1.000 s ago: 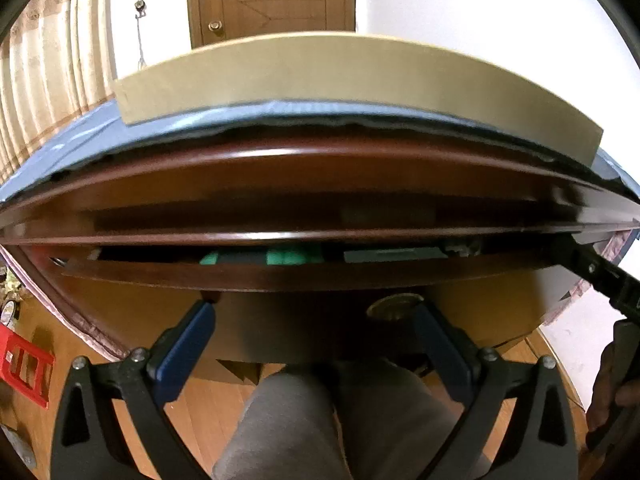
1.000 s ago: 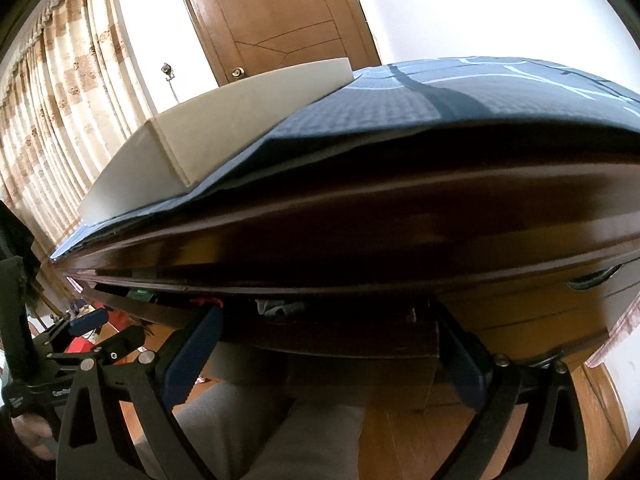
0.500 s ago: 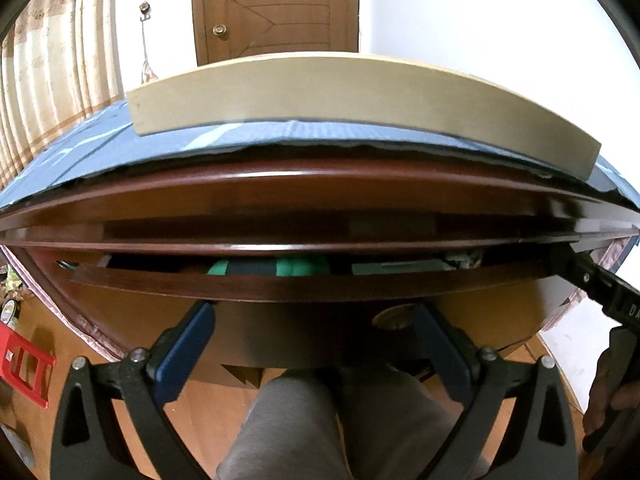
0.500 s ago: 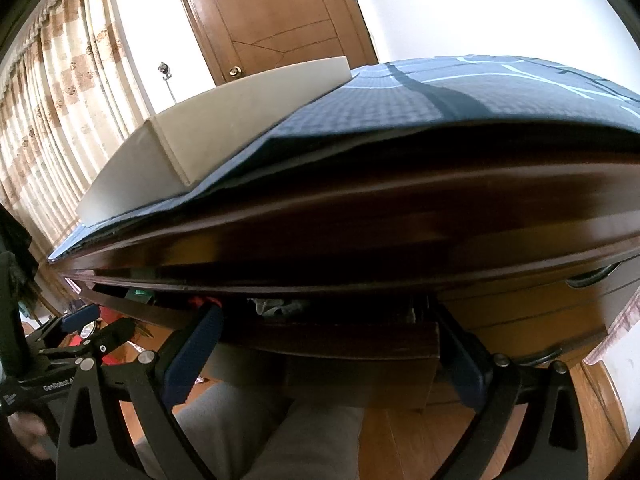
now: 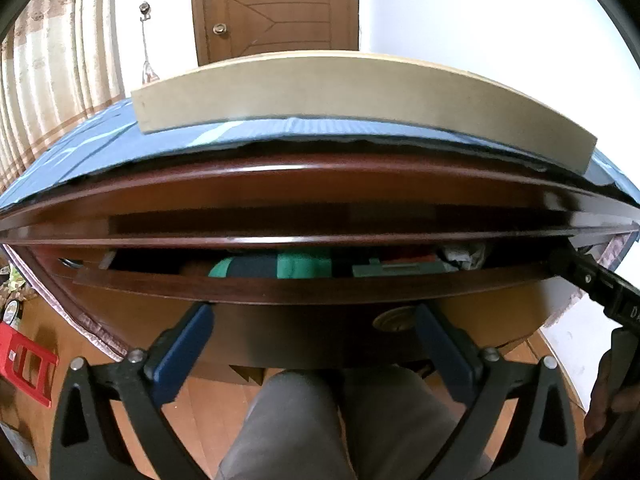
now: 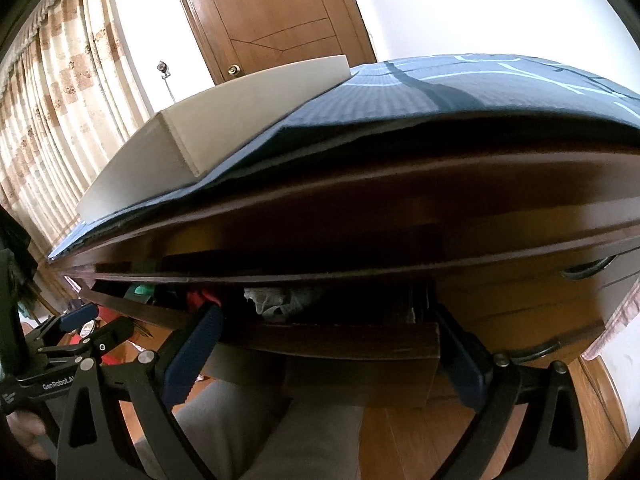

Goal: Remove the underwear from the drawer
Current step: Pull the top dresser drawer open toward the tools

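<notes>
A dark wood drawer (image 5: 320, 290) stands part-way out under the table top. Through the gap I see folded green and dark cloth (image 5: 304, 266), a flat grey item (image 5: 400, 269) and crumpled grey cloth (image 5: 464, 252). My left gripper (image 5: 314, 340) is open, its blue pads spread just below the drawer front. In the right wrist view the drawer's right end (image 6: 340, 338) shows the crumpled grey cloth (image 6: 280, 300), something red (image 6: 200, 298) and a bit of green (image 6: 142, 290). My right gripper (image 6: 328, 344) is open too, low against the drawer front.
A beige box (image 5: 340, 92) lies on a blue mat (image 5: 100, 148) on the table top. A person's grey trouser leg (image 5: 296, 420) is under the drawer. A red stool (image 5: 24, 364) stands on the floor at left. More drawers with handles (image 6: 588, 268) are at the right.
The gap above the drawer front has widened, so more of the cloth inside shows. Both grippers stayed open below the front.
</notes>
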A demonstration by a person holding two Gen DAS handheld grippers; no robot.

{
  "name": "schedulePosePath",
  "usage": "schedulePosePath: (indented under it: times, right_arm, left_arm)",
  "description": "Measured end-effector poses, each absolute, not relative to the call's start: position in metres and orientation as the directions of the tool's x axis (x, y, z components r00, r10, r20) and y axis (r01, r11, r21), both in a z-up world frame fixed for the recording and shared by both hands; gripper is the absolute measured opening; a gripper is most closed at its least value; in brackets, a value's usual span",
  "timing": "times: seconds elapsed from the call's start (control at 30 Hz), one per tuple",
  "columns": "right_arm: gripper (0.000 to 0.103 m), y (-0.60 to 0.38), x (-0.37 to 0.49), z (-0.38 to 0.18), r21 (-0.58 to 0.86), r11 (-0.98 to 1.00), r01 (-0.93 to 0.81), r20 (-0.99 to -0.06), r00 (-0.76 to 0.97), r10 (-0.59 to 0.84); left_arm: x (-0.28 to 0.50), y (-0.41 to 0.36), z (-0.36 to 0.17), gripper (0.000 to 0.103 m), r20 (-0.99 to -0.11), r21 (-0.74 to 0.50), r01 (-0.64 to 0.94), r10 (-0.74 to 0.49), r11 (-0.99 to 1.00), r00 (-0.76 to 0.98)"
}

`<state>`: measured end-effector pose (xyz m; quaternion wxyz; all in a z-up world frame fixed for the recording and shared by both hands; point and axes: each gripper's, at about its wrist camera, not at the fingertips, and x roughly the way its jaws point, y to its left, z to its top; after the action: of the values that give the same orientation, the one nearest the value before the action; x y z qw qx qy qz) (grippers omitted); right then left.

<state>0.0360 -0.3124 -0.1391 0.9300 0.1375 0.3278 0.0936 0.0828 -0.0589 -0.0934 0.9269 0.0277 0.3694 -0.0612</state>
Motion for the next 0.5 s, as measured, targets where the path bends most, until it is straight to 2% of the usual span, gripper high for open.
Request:
schedulePosePath:
  times: [0.5]
  right_arm:
    - [0.102, -0.311, 0.022, -0.137, 0.296, 0.953, -0.07, -0.6, 0.762, 0.242]
  left_arm:
    - [0.06, -0.032, -0.08, 0.101, -0.655, 0.047, 0.14, -0.075, 0.989, 0.752]
